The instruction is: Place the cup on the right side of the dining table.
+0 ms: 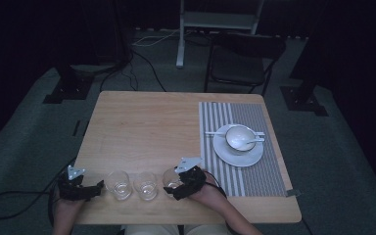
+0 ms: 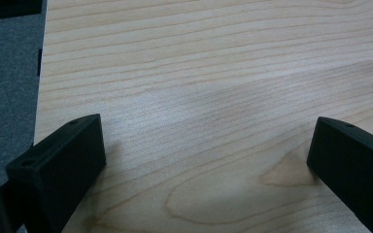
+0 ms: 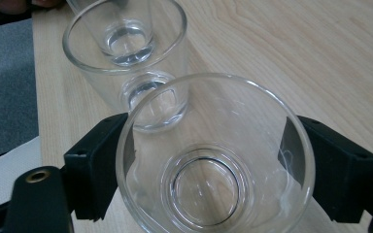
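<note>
Three clear empty glasses stand in a row near the table's front edge: left glass (image 1: pixel 118 184), middle glass (image 1: pixel 145 185), right glass (image 1: pixel 172 179). My right gripper (image 1: pixel 175 187) has a jaw against each side of the right glass (image 3: pixel 213 194), shut on it. Beyond it in the right gripper view stand the middle glass (image 3: pixel 141 92) and the left glass (image 3: pixel 121 29). My left gripper (image 1: pixel 97 189) rests at the front left, just left of the left glass. It is open (image 2: pixel 206 160), with bare wood between its jaws.
A grey striped placemat (image 1: pixel 254 176) covers the table's right side. On it lies a white plate (image 1: pixel 225 154) carrying a white bowl (image 1: pixel 239 136) and a spoon, with chopsticks behind. A black chair (image 1: pixel 242 58) stands past the far edge. The table's (image 1: pixel 142 127) middle is bare wood.
</note>
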A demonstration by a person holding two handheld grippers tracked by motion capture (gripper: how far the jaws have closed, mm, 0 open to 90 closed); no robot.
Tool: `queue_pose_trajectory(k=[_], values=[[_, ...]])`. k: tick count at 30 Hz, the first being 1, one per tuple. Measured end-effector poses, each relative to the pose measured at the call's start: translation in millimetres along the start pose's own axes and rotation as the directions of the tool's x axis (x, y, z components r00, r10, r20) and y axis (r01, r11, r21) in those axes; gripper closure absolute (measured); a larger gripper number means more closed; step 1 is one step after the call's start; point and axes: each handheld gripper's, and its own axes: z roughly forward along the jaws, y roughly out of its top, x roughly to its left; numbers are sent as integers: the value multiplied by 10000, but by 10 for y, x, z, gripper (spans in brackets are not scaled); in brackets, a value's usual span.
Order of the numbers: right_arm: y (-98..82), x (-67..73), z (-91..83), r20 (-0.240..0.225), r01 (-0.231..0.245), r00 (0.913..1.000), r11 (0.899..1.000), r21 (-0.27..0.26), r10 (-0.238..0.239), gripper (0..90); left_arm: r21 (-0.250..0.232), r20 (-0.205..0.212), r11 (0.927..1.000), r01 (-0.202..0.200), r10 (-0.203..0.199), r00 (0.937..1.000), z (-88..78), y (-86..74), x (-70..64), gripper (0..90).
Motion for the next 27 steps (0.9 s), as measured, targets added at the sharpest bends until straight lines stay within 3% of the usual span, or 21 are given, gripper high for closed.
queue_pose_trajectory(k=[12,27], values=[[2,-80,-61,305,-143,9994,9998,-120,147,177,1,2,10000,3,-3,10000,0,0,0,8],[146,-199,-144,671,-215,9975,9994,-270,233,177,-11,4,10000,-3,3,10000,0,-1,-1,8]])
